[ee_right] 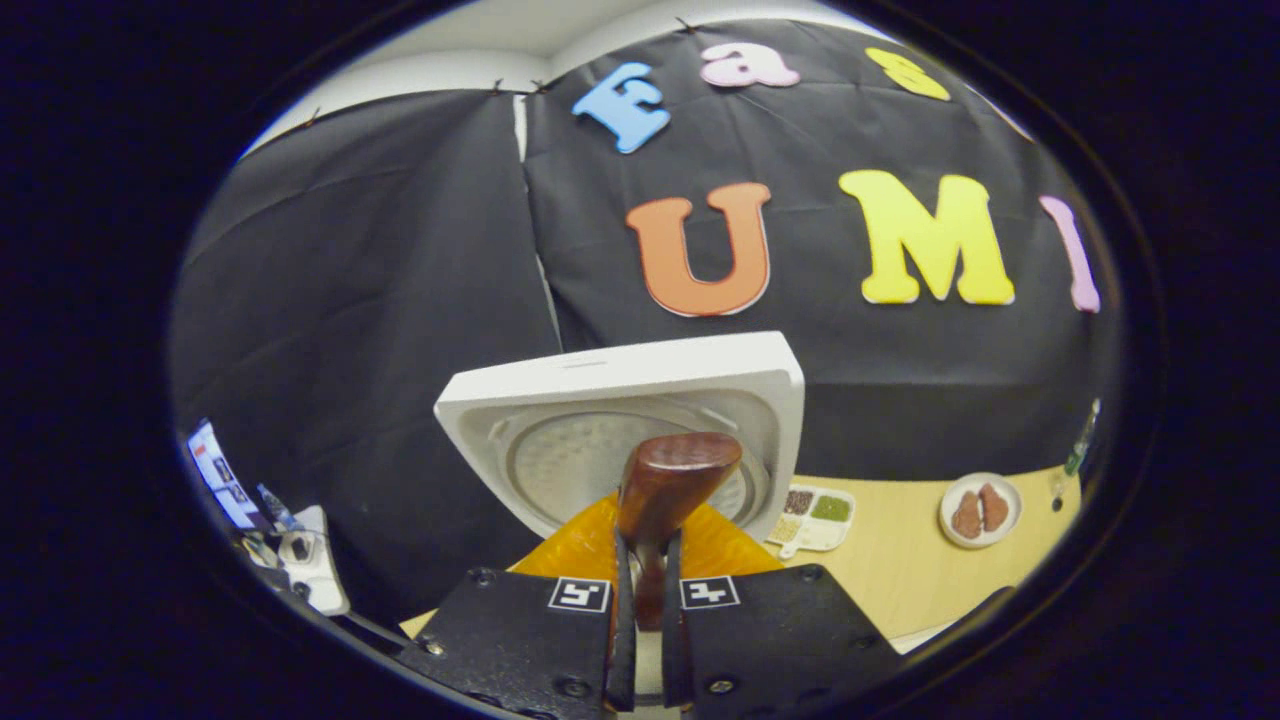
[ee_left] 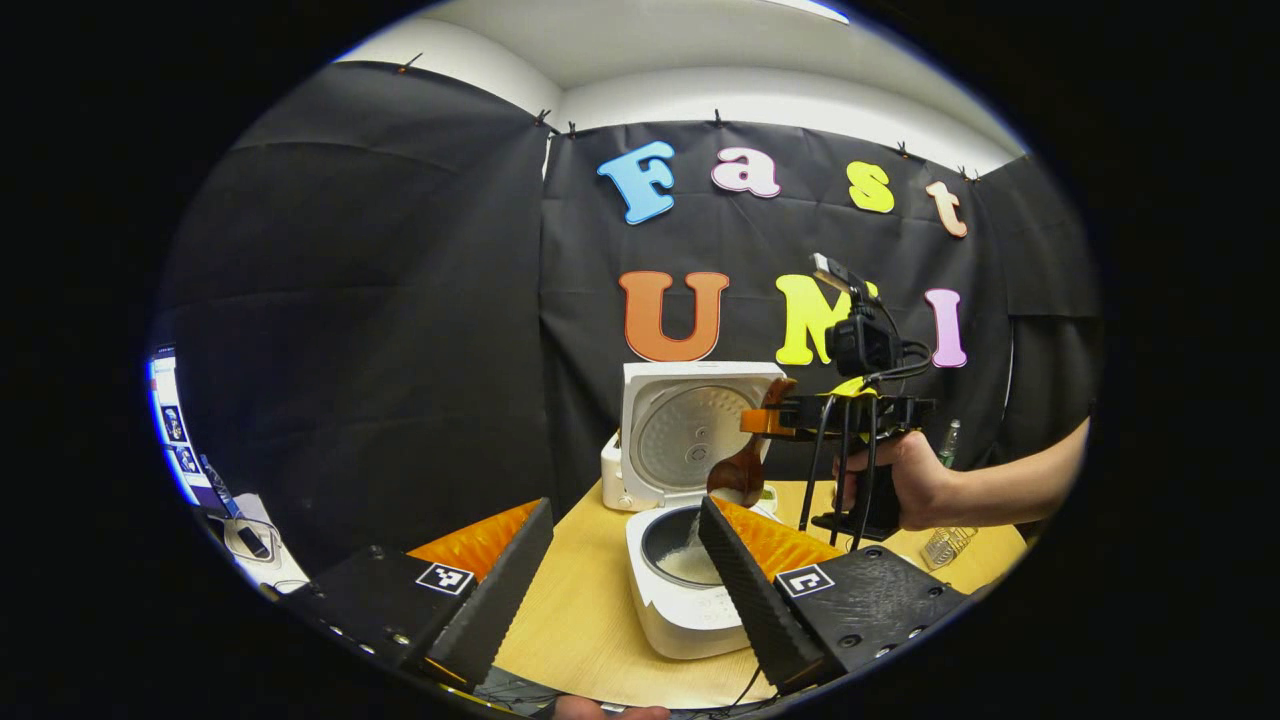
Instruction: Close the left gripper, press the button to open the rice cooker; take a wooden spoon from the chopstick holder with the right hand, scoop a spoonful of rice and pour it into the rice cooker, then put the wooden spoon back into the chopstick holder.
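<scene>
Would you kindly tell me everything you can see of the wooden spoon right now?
The wooden spoon is dark brown and glossy, apparently polished wood. The right gripper has its jaws shut on the handle, in the right gripper view. In the left gripper view it hangs bowl downward, tilted, above the open rice cooker, in front of the raised lid, with white rice in the pot beneath. It touches nothing but the jaws, as far as I can tell.
</scene>
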